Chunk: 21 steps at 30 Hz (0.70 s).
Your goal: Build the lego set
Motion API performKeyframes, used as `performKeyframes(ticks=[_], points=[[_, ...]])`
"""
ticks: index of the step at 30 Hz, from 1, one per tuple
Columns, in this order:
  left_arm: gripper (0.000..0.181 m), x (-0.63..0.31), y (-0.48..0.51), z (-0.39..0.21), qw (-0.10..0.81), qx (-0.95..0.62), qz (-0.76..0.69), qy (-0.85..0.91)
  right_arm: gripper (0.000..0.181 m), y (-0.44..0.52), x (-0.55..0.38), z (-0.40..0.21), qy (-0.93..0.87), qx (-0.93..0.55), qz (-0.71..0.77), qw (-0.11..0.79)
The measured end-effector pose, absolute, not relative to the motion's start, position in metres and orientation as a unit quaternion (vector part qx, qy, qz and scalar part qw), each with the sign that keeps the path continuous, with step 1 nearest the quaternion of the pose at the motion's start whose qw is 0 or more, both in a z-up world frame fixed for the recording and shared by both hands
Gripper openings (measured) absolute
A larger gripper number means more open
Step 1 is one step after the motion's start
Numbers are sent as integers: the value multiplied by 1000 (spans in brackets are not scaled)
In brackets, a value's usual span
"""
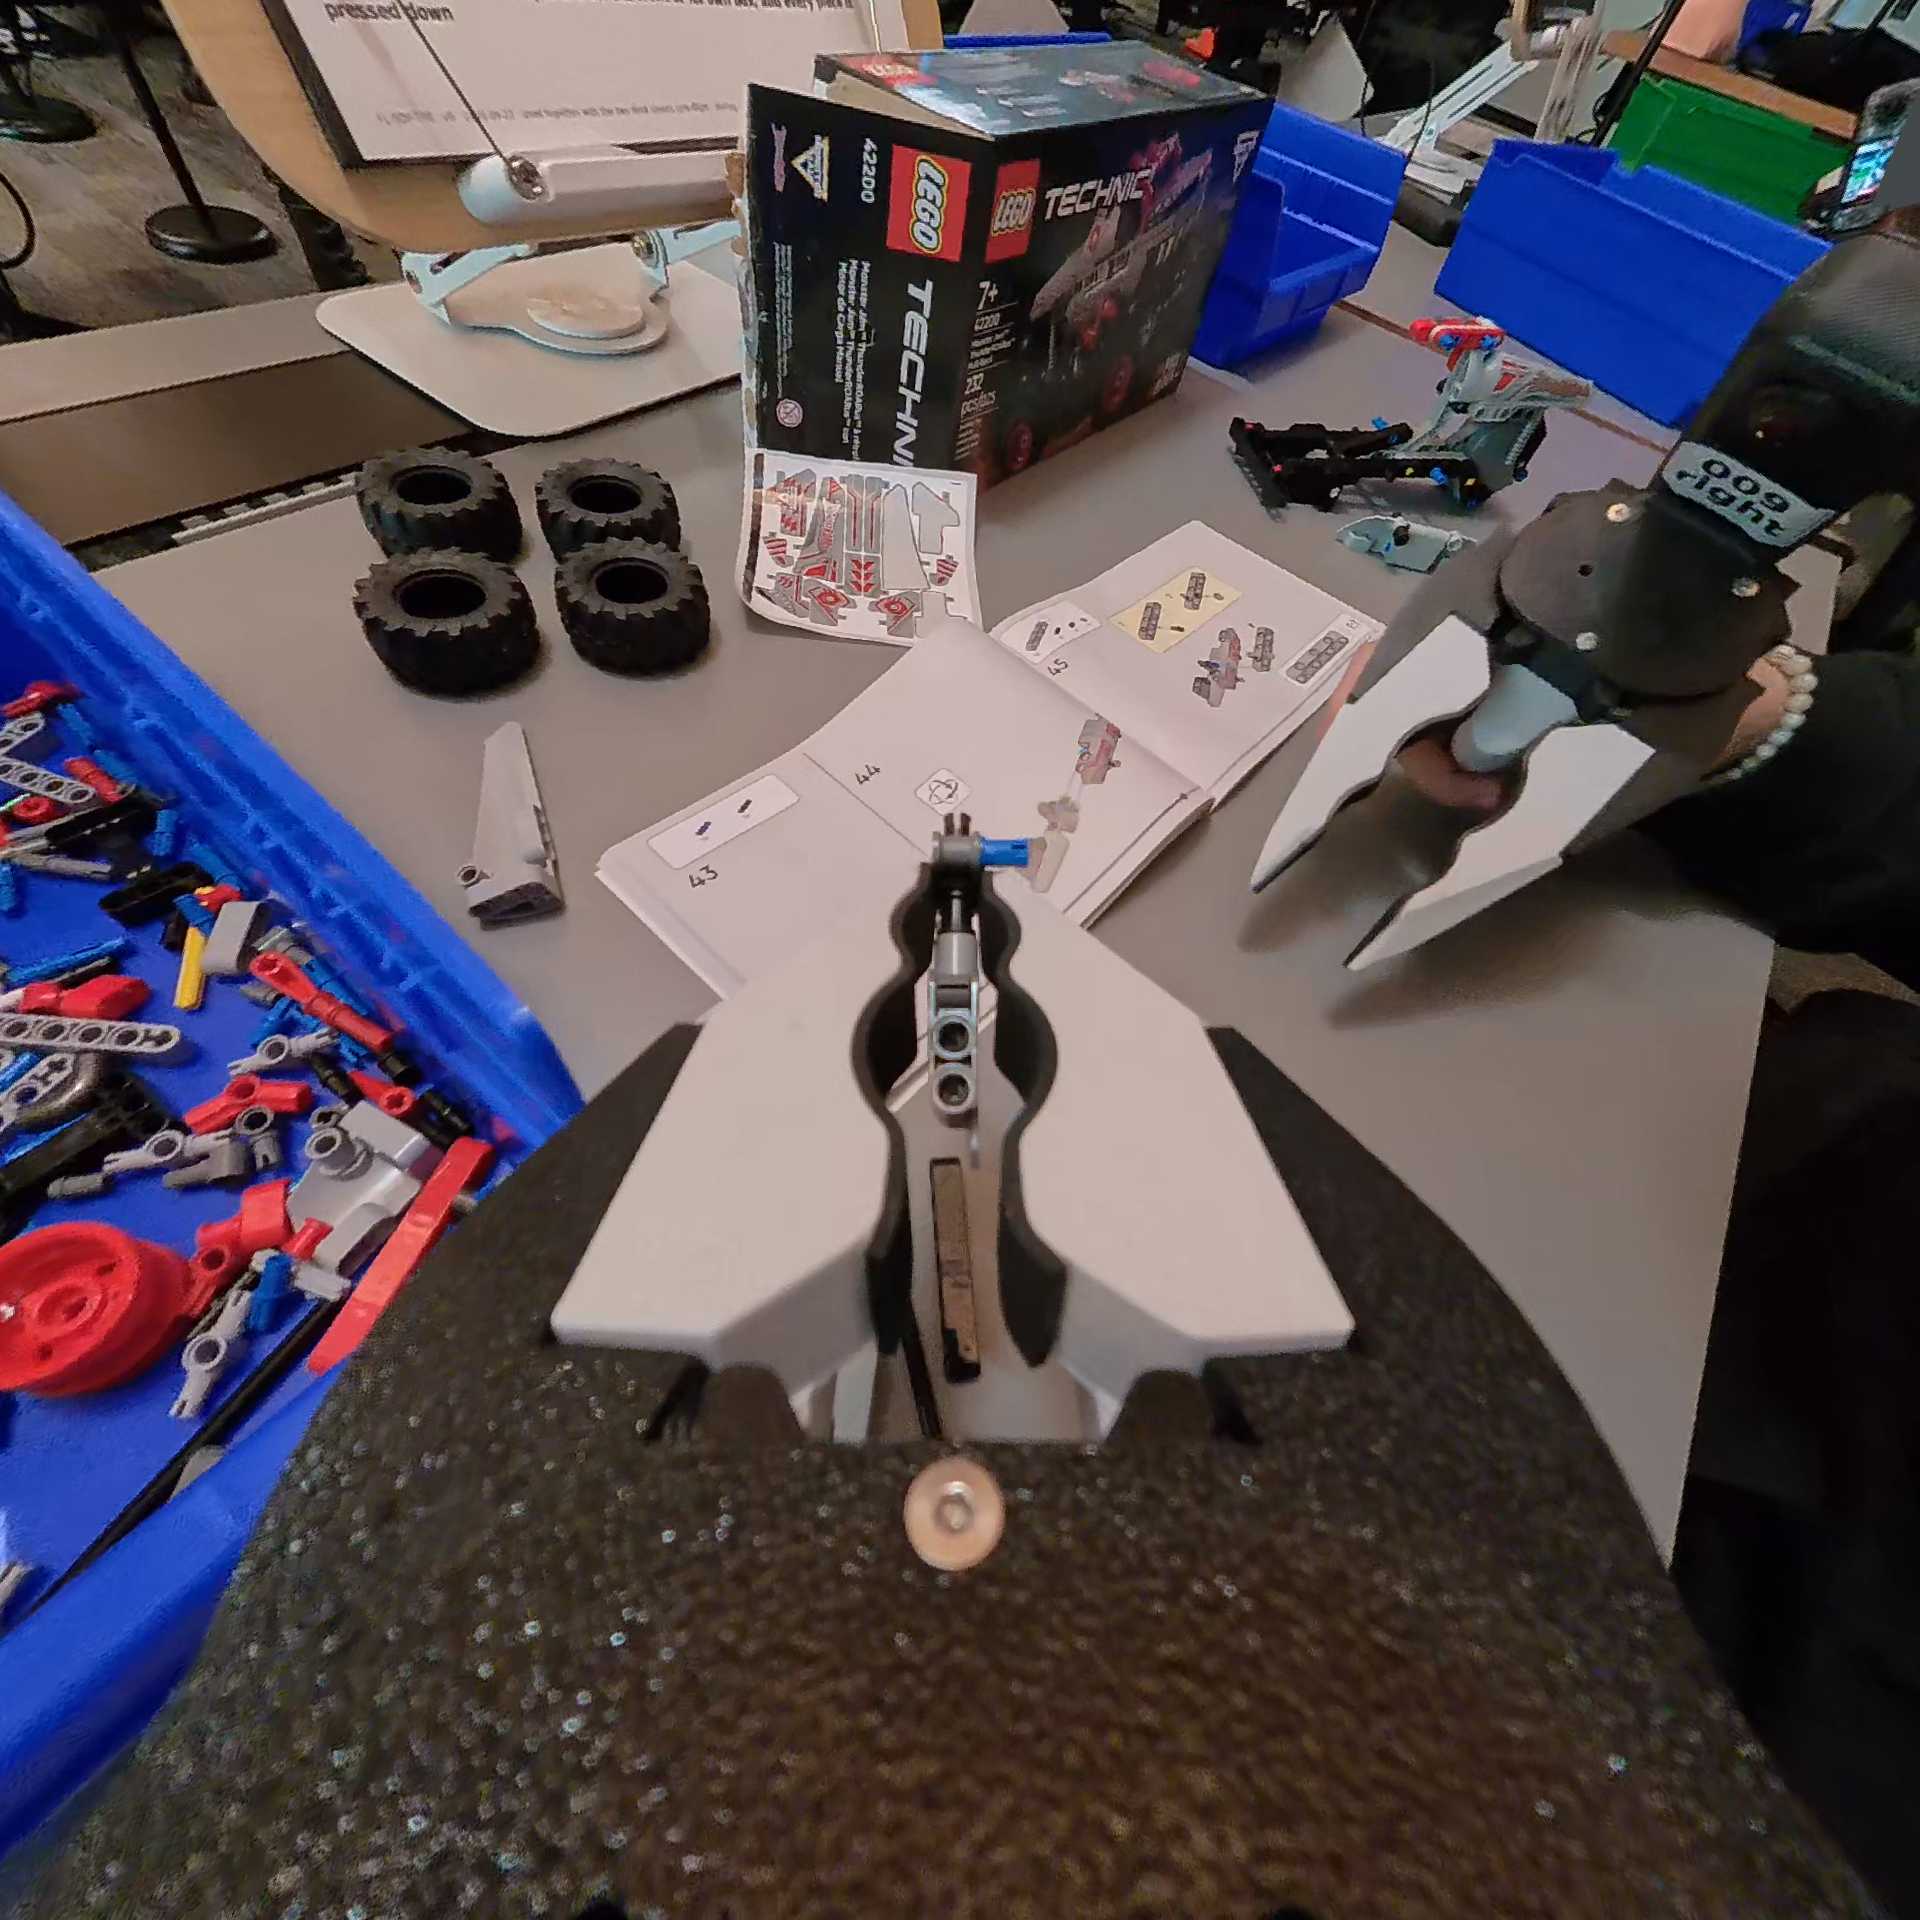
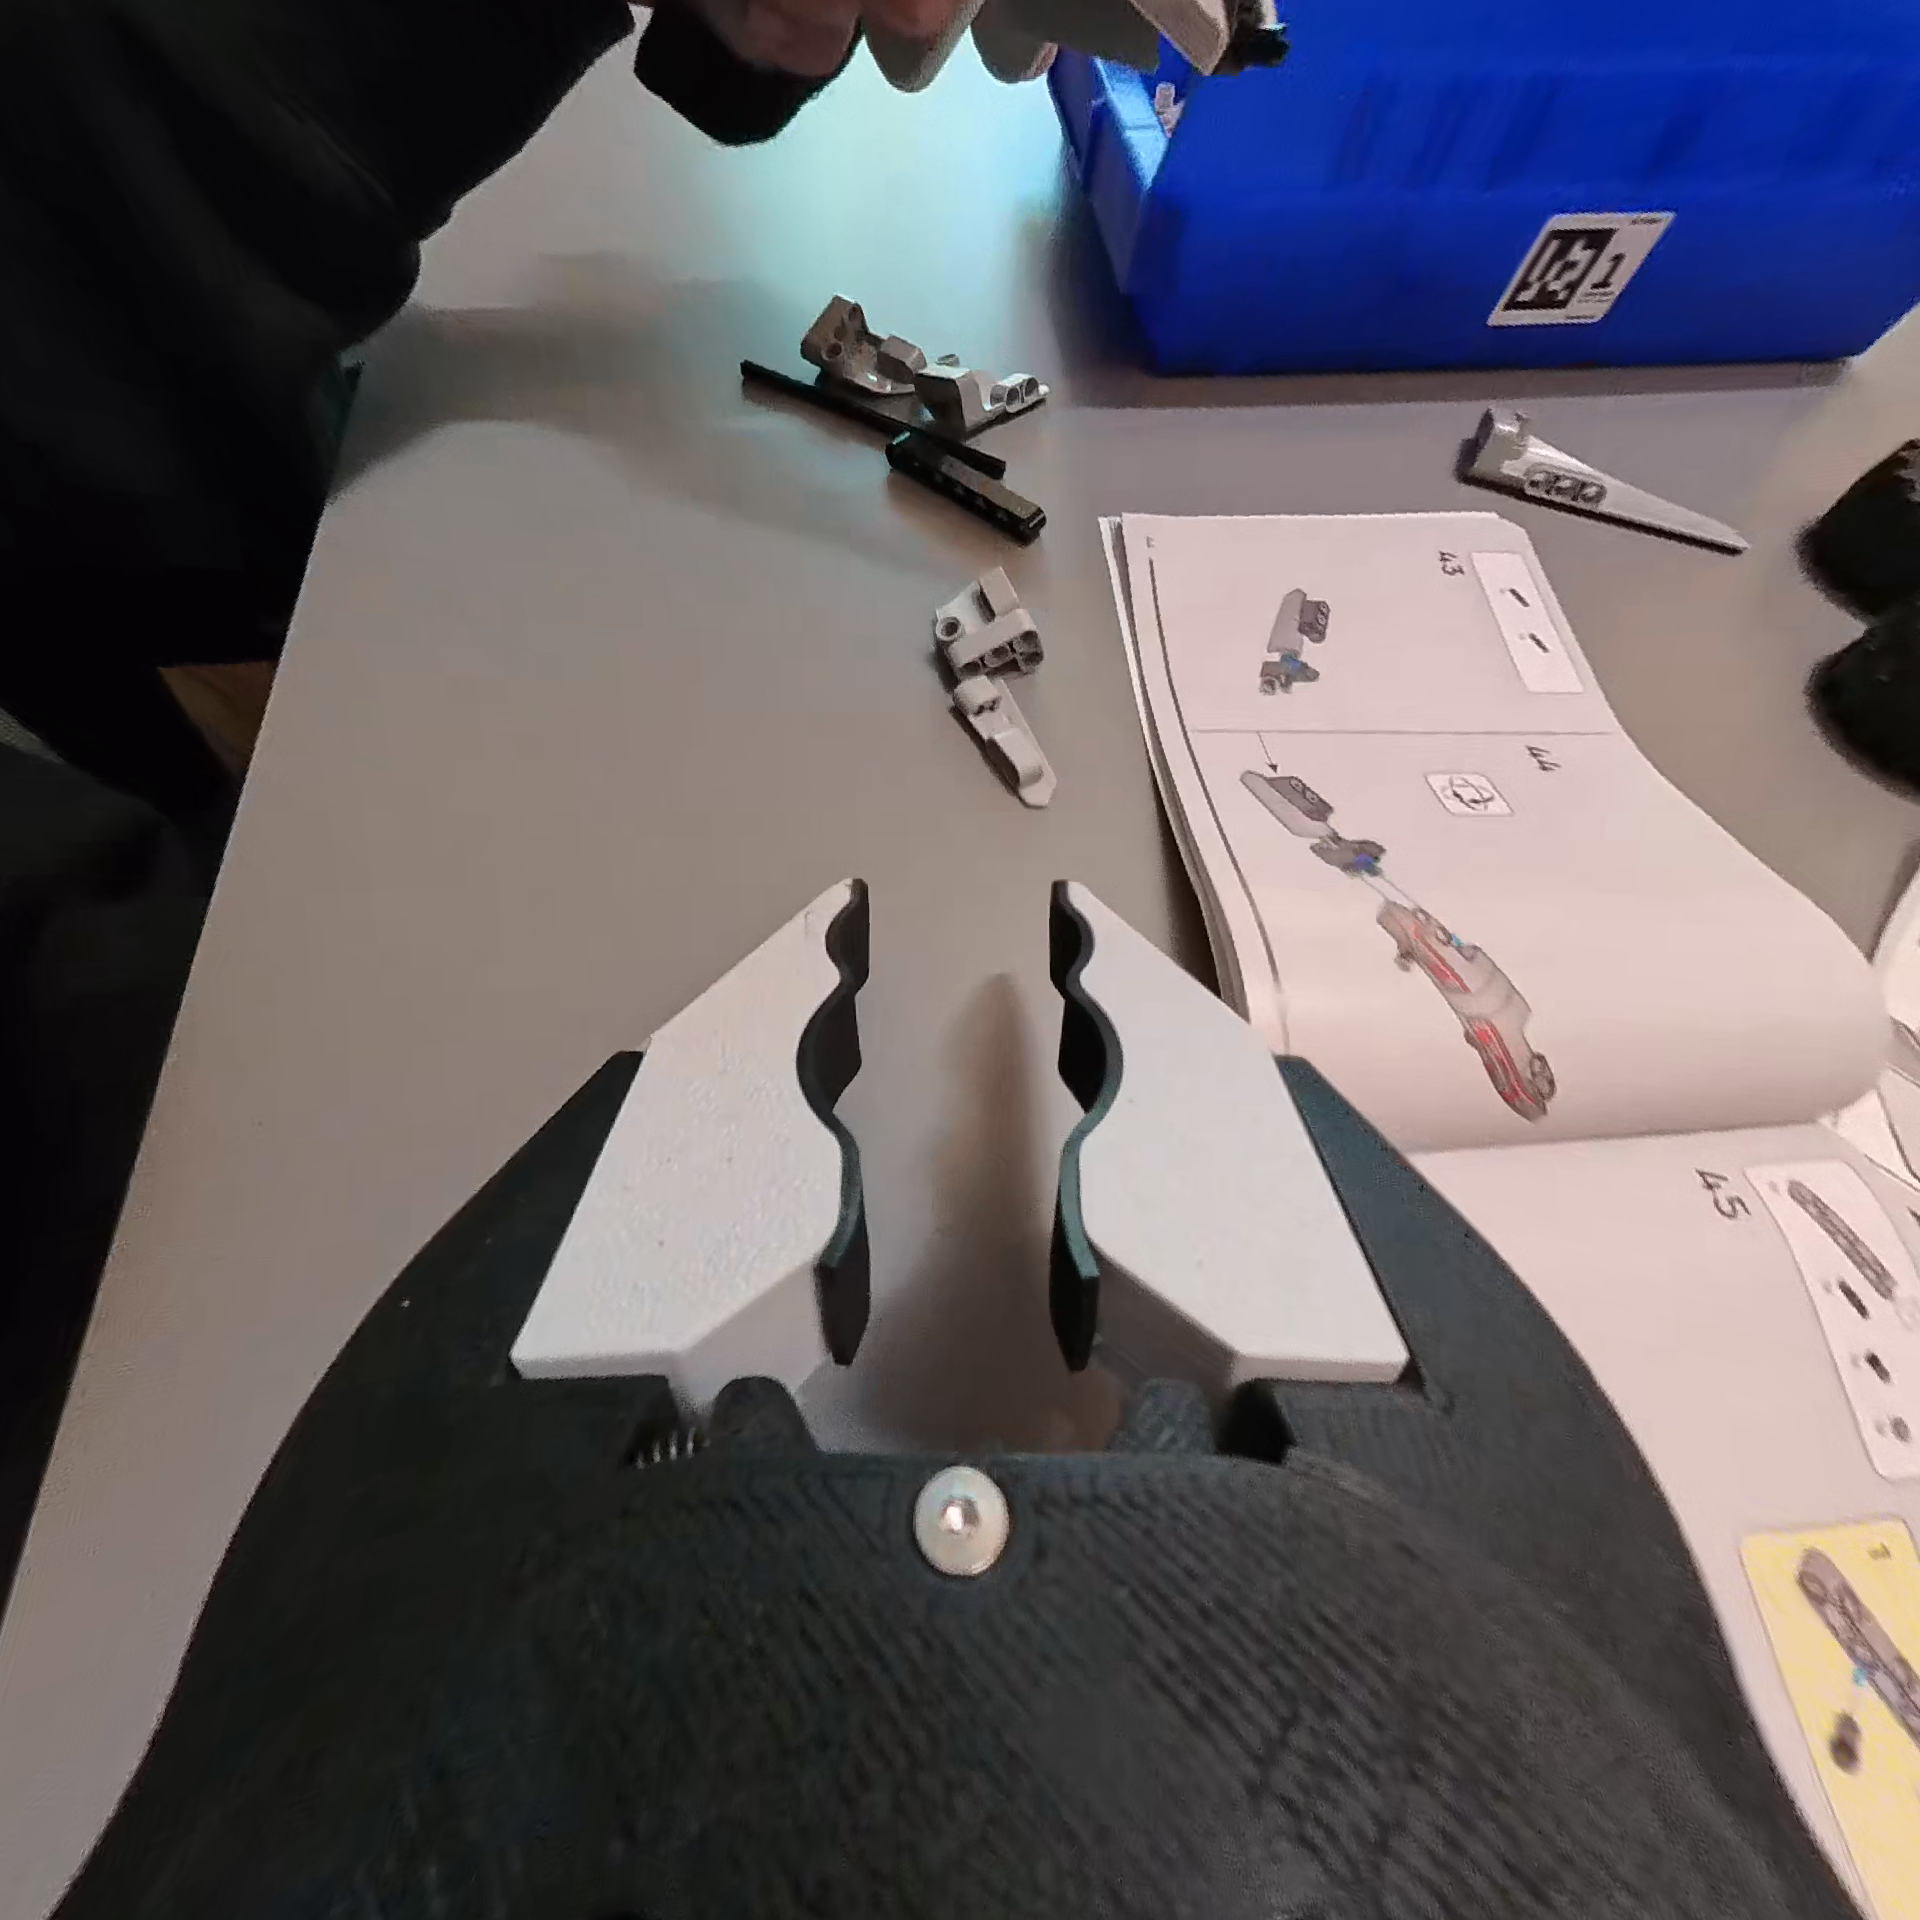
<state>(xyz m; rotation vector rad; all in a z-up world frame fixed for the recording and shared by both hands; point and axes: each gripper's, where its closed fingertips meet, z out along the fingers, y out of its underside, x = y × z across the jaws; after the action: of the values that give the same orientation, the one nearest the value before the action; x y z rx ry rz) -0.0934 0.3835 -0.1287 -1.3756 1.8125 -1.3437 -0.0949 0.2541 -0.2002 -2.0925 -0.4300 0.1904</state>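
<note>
My left gripper (image 1: 956, 914) is shut on a small grey subassembly (image 1: 954, 1039) with a blue pin (image 1: 1003, 852) at its tip, held above the open instruction booklet (image 1: 935, 769). My right gripper (image 2: 958, 894) is open and empty, low over the grey table; it also shows in the left wrist view (image 1: 1309, 914) at the right. On the table ahead of it lie a small light grey piece (image 2: 987, 675), a grey and black cluster of parts (image 2: 914, 405) and a grey wedge panel (image 2: 1590, 488). The booklet (image 2: 1455, 831) lies to its right.
A blue bin (image 1: 343, 935) of loose red, grey and blue parts stands at the left. Several black tyres (image 1: 530, 561), a sticker sheet (image 1: 862, 540), the set's box (image 1: 977, 260), a part-built model (image 1: 1392, 447) and more blue bins (image 1: 1621, 270) lie farther back. A person's dark sleeve (image 2: 156, 312) is at left. Across from one pair of fingers to the other is roughly 15 cm. About 8 cm separates my right fingertips from the small light grey piece (image 2: 987, 675).
</note>
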Motion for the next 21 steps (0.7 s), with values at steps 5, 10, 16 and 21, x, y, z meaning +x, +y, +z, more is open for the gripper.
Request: performKeyframes(ticks=[5,10,16,21], points=[[4,-97,388,-127,251,-507,-493,662,33,280,-105,-201,-156,-863,80,473],[5,-100,395,-129,254,-510,-485,663,34,303,-111,-207,-146,-872,70,461],[4,-102,398,-124,257,-507,-502,651,35,314,-111,-221,-156,-886,46,434],[5,-101,398,-123,260,-503,-510,648,34,312,-107,-224,-160,-890,23,427]])
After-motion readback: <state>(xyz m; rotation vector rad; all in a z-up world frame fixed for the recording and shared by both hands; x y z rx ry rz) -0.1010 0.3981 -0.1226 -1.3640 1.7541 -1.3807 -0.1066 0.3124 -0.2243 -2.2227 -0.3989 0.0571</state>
